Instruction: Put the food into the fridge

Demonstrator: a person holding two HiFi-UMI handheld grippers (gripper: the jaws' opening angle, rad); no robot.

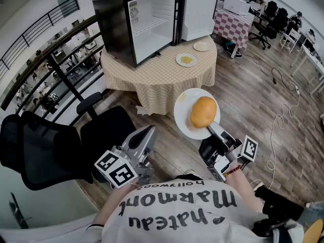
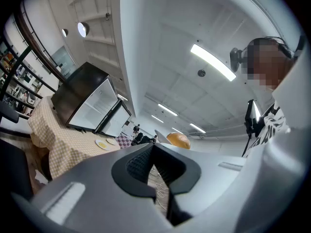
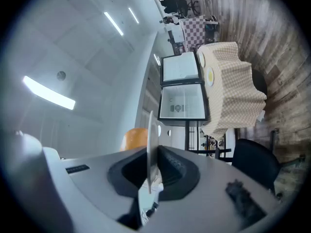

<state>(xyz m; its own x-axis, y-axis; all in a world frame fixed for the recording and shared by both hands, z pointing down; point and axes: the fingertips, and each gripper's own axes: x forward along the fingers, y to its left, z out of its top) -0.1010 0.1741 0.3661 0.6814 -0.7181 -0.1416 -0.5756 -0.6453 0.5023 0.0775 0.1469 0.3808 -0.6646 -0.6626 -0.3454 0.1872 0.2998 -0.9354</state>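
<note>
- Nearest the head camera is the person's white printed shirt (image 1: 177, 206); just beyond it the two claws reach forward over the wooden floor (image 1: 253, 95).
- Right claw (image 1: 211, 129) is clenched on the near rim of a white plate (image 1: 179, 116). Its own view shows the plate edge (image 3: 152, 130) pinched between the pads.
- On that plate sits a round golden bun (image 1: 203, 112), loose and close to the gripped side. It is carried in the air, well apart from the desk (image 1: 167, 77).
- Left claw (image 1: 147, 135) has its jaws together on nothing, and its own view shows the tips (image 2: 153, 152) meeting with no object between them.
- Ahead, the fridge (image 1: 147, 24) stands on the checked desk with its door (image 1: 198, 15) swung wide and white shelves bare. Two small plates (image 1: 186, 60) lie beside it.
- Handling, as I judge it: the plate looks stiff, smooth and probably breakable, and a one-edge pinch leaves its weight hanging out past the pads, so it may droop or slip.
- The bun looks light and soft. Being round and unsecured, it could roll off if the plate tips, so the plate wants to stay level.
- Best hold is the rim, as now. The free left claw could steady the far rim while sliding the plate onto a shelf.
</note>
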